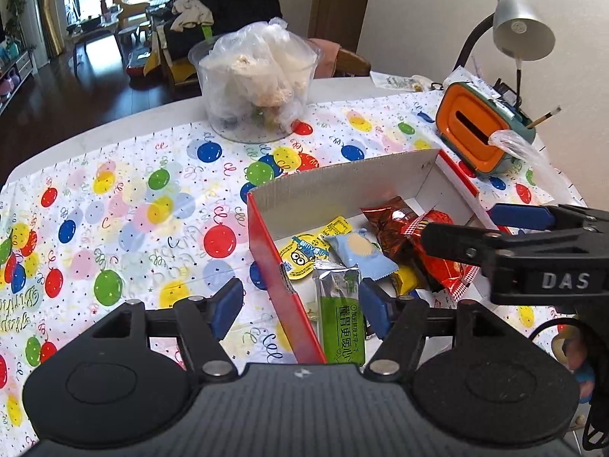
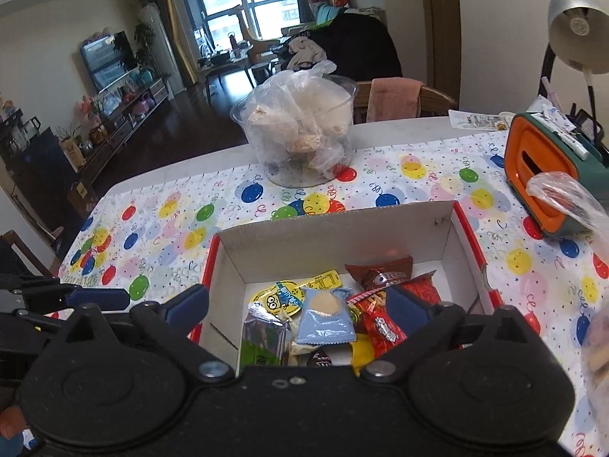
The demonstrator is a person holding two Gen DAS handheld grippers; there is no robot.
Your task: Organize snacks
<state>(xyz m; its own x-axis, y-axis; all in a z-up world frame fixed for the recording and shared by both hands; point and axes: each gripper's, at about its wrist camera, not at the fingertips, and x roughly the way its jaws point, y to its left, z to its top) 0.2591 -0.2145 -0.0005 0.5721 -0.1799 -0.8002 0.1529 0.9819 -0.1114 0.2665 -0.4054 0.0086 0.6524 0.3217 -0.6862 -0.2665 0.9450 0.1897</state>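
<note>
Right wrist view is showing me both grippers, left (image 1: 302, 306) and right (image 2: 300, 306), hovering spread and empty over the box (image 2: 342, 228) of snacks (image 2: 323, 316), so I'm judging another snack needs fetching next.

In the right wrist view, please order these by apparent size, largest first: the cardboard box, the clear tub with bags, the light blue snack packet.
1. Cardboard box
2. Clear tub, though it stands farther away
3. Light blue snack packet
</note>
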